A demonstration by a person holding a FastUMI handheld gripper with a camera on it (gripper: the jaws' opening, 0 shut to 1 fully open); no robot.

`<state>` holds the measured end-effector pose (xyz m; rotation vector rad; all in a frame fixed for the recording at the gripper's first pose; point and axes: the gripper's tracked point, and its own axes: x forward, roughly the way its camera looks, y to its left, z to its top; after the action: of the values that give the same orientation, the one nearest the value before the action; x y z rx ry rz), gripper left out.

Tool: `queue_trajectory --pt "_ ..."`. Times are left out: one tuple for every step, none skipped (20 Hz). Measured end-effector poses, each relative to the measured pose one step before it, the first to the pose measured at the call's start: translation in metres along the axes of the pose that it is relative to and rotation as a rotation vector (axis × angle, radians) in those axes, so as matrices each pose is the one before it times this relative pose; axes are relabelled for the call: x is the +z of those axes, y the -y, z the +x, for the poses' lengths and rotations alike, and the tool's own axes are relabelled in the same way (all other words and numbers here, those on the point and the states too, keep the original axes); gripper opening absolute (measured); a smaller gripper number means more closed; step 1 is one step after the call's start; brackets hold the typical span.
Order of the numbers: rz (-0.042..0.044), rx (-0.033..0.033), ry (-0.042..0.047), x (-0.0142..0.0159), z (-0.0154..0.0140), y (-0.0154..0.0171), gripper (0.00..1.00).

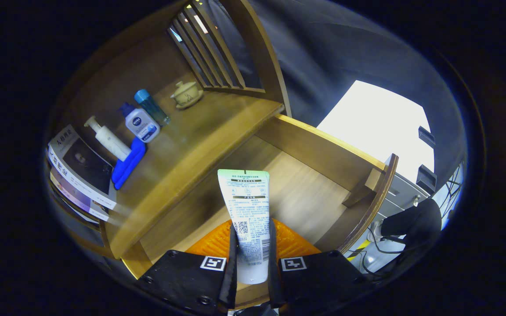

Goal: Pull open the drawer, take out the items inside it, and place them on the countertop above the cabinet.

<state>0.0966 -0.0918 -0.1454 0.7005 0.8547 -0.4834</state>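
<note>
Right now my gripper [252, 259] is squeezing a white tube [247, 219], with one finger pressed on each side of it. The tube's bottom end sits low between the fingers, and its cap is hidden from me. Behind the tube is the open drawer [323, 153], and I can see its bare wooden floor. The countertop [200, 131] sits beyond it. On it stand a pump bottle [107, 138], a small blue-and-white bottle [140, 123], a clear blue bottle [151, 105] and a little lidded cup [187, 93]. Something blue [128, 163] lies by the pump bottle, but I can't tell what. A magazine [79, 169] hangs over the edge.
</note>
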Motion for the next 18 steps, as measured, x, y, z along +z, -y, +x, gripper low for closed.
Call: queue_trajectory --pt "-0.00595 0.01223 0.01497 0.00516 -0.00229 -0.00551 0.31" --pt "-0.01269 0.01005 0.01158 0.00466 -0.00248 -0.00511 0.31" --pt "-0.01539 0.00737 0.0157 0.00539 -0.00206 -0.00623 0.31" --pt "-0.01454 0.00983 0.01133 0.00544 -0.00168 -0.00668 0.31" --pt "-0.01441 0.01318 0.00916 0.0038 -0.00127 -0.00866 0.31" --pt "-0.01564 0.01619 0.00792 0.00356 0.00034 -0.00878 0.31" --pt "-0.01811 0.01298 0.00777 0.00322 0.00038 -0.00855 0.31" --pt "-0.02251 0.01382 0.00742 0.00353 0.00104 -0.00841 0.31" --pt "-0.02339 0.01172 0.00557 0.00345 0.00252 -0.00804 0.31" --pt "-0.02486 0.01477 0.00722 0.00341 0.00212 -0.00879 0.31" --pt "-0.01839 0.01794 0.00618 0.00201 0.00399 -0.00874 0.31" --pt "-0.02297 0.02867 0.018 0.00584 0.00354 -0.01167 0.31" --pt "-0.02795 0.02363 0.01269 0.004 0.00534 -0.00919 0.31" --pt "-0.03933 0.01525 0.01366 0.00511 0.00524 -0.009 0.31" --pt "-0.04069 0.01152 0.01104 0.00427 0.0052 -0.0072 0.31" --pt "-0.03479 0.00355 0.00038 0.00361 0.00303 -0.0063 0.31" --pt "-0.02346 0.00106 0.00024 0.00222 0.00589 -0.0034 0.31" --pt "-0.0128 0.00868 0.00348 0.00434 0.00431 -0.00527 0.31"
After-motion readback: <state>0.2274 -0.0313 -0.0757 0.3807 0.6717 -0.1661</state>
